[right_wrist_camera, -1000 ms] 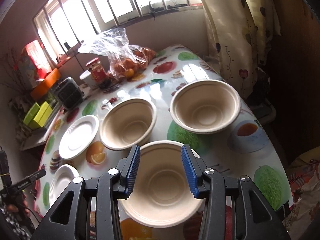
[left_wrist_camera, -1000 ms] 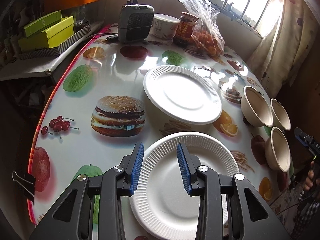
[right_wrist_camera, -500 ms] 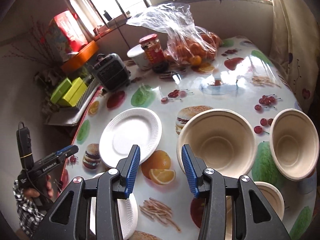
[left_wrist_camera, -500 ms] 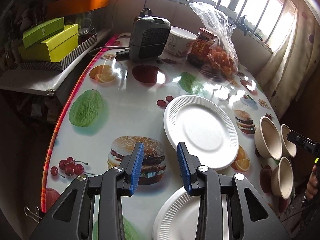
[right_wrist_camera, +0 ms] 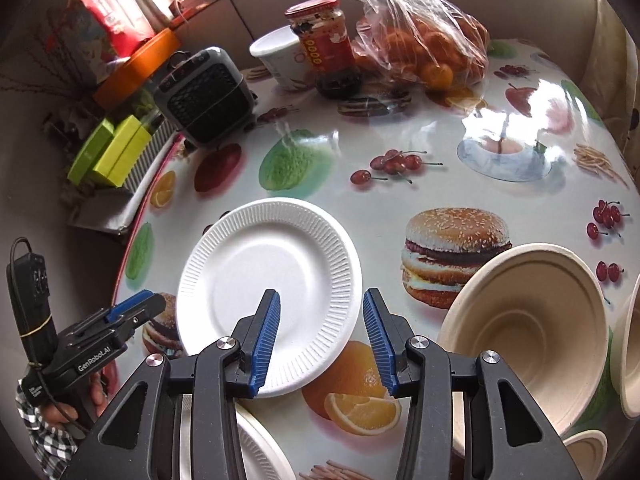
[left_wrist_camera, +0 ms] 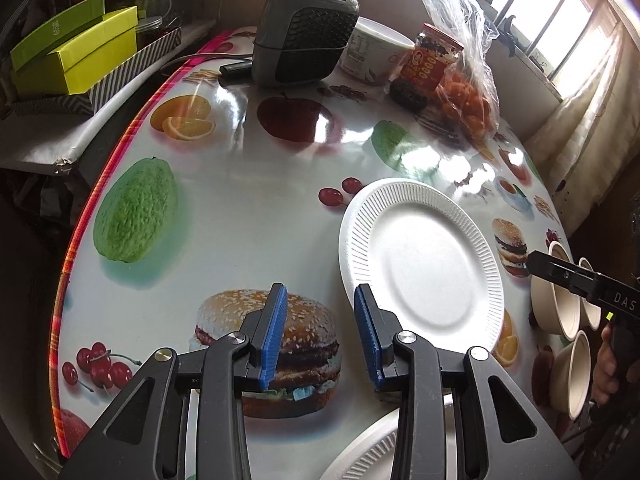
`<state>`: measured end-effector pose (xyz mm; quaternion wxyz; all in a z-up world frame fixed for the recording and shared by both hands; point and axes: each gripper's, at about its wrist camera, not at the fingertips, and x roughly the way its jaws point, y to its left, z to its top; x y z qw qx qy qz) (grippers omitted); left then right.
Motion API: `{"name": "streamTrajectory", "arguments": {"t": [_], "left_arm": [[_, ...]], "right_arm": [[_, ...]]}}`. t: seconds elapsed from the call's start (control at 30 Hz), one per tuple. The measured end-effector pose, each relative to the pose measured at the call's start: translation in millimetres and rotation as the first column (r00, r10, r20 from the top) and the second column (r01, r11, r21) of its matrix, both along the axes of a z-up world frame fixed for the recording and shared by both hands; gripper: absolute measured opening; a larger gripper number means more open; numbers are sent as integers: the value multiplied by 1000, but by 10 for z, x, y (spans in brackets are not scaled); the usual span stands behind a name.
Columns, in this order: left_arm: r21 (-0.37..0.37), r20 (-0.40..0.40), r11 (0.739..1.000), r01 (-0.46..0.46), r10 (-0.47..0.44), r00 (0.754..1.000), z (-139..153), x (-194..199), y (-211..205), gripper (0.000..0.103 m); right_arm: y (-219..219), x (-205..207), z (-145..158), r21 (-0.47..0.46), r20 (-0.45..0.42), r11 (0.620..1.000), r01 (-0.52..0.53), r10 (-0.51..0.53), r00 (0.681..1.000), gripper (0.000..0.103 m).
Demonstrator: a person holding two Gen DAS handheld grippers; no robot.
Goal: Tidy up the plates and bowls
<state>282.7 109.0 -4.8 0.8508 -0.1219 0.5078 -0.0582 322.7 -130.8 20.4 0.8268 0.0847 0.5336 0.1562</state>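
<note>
My left gripper (left_wrist_camera: 320, 328) has its jaws spread partway with nothing between them, just the burger print on the tablecloth (left_wrist_camera: 248, 208) under the gap. The far white plate (left_wrist_camera: 424, 264) lies flat just ahead and to the right of its right finger; I can't tell if the finger touches the rim. A second white plate (left_wrist_camera: 360, 452) shows below that finger, mostly hidden by the gripper body. Beige bowls (left_wrist_camera: 560, 312) cluster well off to the right, partly behind the other tool.

My right gripper (right_wrist_camera: 320, 332) also stands parted and empty, gap over the near edge of the far white plate (right_wrist_camera: 264, 280) and the orange print; its left finger overlaps the plate in view, contact unclear. Nearest beige bowl (right_wrist_camera: 532, 332) sits just right of the right finger. Second plate (right_wrist_camera: 260, 448) is below the left finger. Left tool and the hand holding it (right_wrist_camera: 68, 396) are far left.

Beyond both tools, at the table's far side: small heater (left_wrist_camera: 304, 28), white tub (left_wrist_camera: 376, 52), red-label jar (left_wrist_camera: 428, 68), bag of oranges (right_wrist_camera: 424, 48)
</note>
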Motion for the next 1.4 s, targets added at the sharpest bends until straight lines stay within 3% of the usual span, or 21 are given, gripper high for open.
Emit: {"name": "streamTrajectory", "arguments": {"t": [0.37,1.0,1.23,1.4], "left_arm": [[0,-26,1000,14,-14,1000,-97,72,-95,36],[5,-27,1000,9,-9,1000,-96,105,-119,36],[-5,-24,1000,16,-16,1000,-85,100,-154,20],[-4,-24,1000,20,-20,1000,-85,95,-178,14]], "right_arm": [[88,195,-301,-22,-70,999,31,-33,997,43],[-15,239,-400,3,-99,998,67,-67,993,41],[-25,223,-404,4,-105,997,73,-72,992,29],[-17,217,-392,4,-105,998,64,-63,992,24]]}}
